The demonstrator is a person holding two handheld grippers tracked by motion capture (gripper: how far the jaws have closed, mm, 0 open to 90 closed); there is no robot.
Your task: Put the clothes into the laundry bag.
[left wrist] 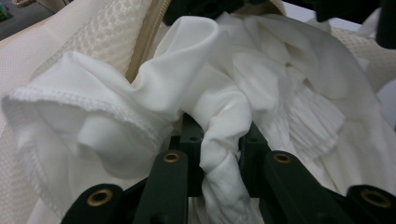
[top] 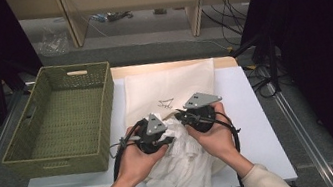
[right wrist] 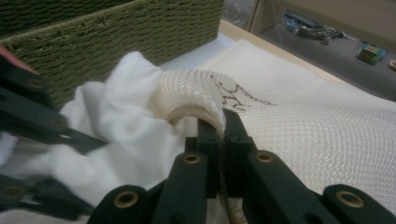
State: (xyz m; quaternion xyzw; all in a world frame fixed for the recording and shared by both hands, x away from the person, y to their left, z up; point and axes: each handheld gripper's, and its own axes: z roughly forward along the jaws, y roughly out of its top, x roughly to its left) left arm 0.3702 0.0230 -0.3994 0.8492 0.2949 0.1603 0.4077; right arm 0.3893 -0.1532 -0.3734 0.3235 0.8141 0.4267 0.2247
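Note:
A cream mesh bag with a small dark logo lies flat on the white table. A crumpled white garment spills from the bag's near end over the table's front edge. My left gripper is shut on a twisted fold of the white garment, which runs down between its jaws. My right gripper is shut on the mesh bag's rim, which curls up over its jaws. The two grippers sit close together at the bag's mouth, each in a hand.
A green woven basket, with nothing in it, stands on the table's left side, close to my left hand. Its wall rises just behind the garment in the right gripper view. Beyond the table are a floor, shelves and cables.

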